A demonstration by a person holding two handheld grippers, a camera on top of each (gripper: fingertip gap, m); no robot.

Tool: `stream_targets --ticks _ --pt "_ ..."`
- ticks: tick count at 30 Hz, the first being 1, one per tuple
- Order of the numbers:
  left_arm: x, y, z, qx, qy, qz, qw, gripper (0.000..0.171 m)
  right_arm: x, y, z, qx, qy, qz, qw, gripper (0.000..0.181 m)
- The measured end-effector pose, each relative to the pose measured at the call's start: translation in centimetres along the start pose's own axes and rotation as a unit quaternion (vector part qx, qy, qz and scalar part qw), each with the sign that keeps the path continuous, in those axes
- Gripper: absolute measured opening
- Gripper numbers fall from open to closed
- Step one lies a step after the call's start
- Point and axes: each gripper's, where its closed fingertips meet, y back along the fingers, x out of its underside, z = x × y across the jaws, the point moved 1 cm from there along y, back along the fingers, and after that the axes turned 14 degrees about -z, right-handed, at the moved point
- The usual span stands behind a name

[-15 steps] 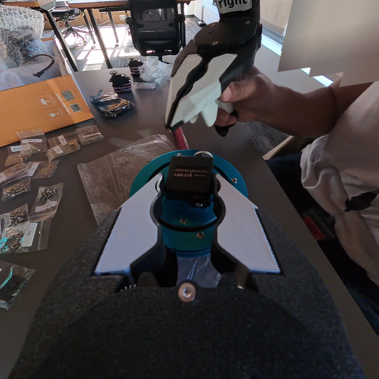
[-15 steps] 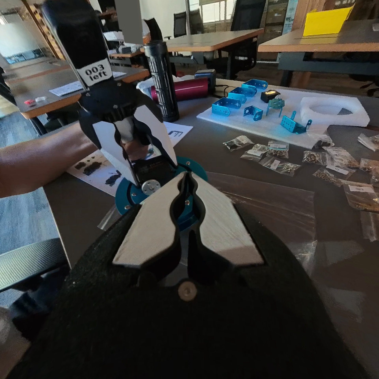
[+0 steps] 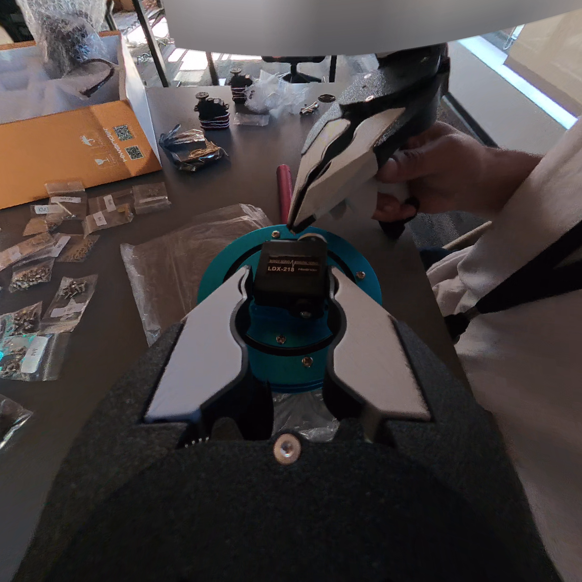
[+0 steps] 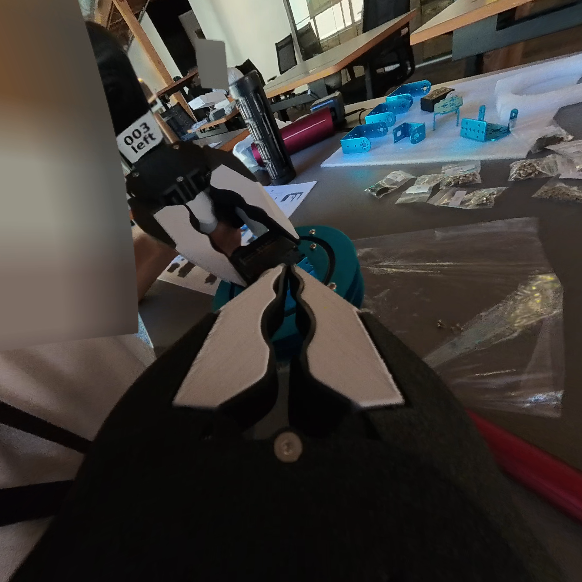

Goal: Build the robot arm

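Servo [image 3: 291, 267], a small black box, sits on top of a round blue base [image 3: 217, 283] on the tabletop [image 3: 104, 356]. The left gripper [image 3: 289, 274] is clamped on the servo, one finger on each side. The right gripper [image 3: 294, 225] has its fingers together. Its tip points down, just beside the far edge of the servo and the rim of the base. I cannot tell if it pinches anything tiny. A few little screws already sit in the base. A clear bag [image 3: 189, 252] lies under and beside the base. A red stick [image 3: 283, 189] lies just behind it. Small bags of screws [image 3: 67, 293] lie to the left, and blue brackets [image 4: 393, 126] wait well apart on a white sheet.
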Motion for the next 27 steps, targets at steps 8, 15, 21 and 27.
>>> stream_targets --ticks 8,15,21,27 --pt "0.0 -1.2 0.0 0.013 0.012 0.020 1.000 0.046 -0.8 1.4 -2.5 0.027 -0.005 0.002 1.000 0.000" --pt "0.0 -1.4 0.1 0.018 0.043 0.045 0.998 0.046 -0.5 1.5 -2.7 0.053 -0.058 0.011 0.997 0.000" --pt "0.3 -1.5 -0.2 0.046 0.037 0.094 0.994 0.046 -0.3 2.6 -2.7 0.063 -0.075 -0.002 0.995 0.000" --pt "0.5 -1.9 -0.5 0.092 0.019 0.174 0.980 0.046 -0.4 2.8 -2.3 0.060 -0.087 -0.013 0.994 0.003"
